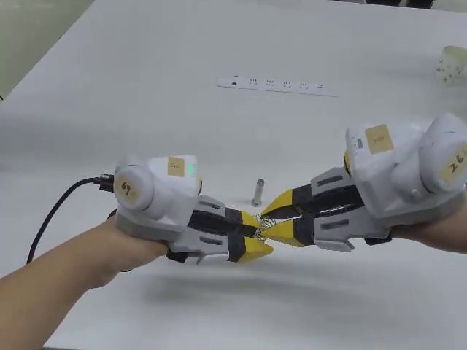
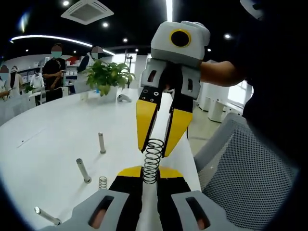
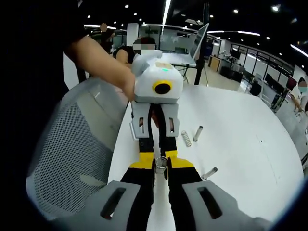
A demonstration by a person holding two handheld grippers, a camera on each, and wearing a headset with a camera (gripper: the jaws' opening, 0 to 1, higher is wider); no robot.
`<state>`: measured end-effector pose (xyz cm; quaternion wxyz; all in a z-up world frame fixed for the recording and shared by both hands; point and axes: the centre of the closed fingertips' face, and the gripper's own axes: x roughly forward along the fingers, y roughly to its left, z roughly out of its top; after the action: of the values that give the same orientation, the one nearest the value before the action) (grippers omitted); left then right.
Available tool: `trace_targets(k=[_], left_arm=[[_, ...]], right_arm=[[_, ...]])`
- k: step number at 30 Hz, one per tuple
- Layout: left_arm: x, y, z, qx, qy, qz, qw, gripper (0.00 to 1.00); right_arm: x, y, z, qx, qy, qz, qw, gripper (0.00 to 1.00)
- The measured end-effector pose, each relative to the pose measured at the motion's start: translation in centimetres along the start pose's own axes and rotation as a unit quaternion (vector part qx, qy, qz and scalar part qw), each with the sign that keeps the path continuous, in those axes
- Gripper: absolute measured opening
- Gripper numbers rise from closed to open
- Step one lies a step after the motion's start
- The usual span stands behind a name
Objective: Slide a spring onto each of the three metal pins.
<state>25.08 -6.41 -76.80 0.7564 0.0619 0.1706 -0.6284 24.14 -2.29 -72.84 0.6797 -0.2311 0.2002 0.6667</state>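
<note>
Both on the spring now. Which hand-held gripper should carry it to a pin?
Left, likely: the left hand-held gripper clamps the spring, with a pin close ahead. The right hand-held gripper holds only its far end.

From where I stand, the rounded back end of the right gripper (image 1: 268, 221) carries a tan sticker (image 1: 454, 166) with the handwritten number 26, close to the picture's edge. The left gripper (image 1: 257, 235) has a round sticker (image 1: 128, 188) on its own back end with two handwritten characters, perhaps 61, which I cannot read for certain. On top of each body sits a square label, left label (image 1: 176, 167) and right label (image 1: 379, 138), their marks too small to read.
</note>
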Motion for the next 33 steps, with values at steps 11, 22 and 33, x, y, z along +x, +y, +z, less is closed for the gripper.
trace_targets(k=[11, 22, 33], left_arm=[[-0.1, -0.1, -0.5, 0.012, 0.016, 0.006, 0.9998, 0.02], [-0.3, -0.2, -0.3, 0.009, 0.014, 0.006, 0.9998, 0.02], [-0.4, -0.4, 0.4, 0.009, 0.001, 0.005, 0.9999, 0.02]], right_arm=[[0.5, 0.0, -0.5, -0.019, 0.005, -0.007, 0.9998, 0.08], [0.4, 0.0, 0.1, 0.004, -0.070, -0.027, 0.9972, 0.08], [0.6, 0.2, -0.1, 0.009, -0.097, -0.039, 0.9945, 0.09]])
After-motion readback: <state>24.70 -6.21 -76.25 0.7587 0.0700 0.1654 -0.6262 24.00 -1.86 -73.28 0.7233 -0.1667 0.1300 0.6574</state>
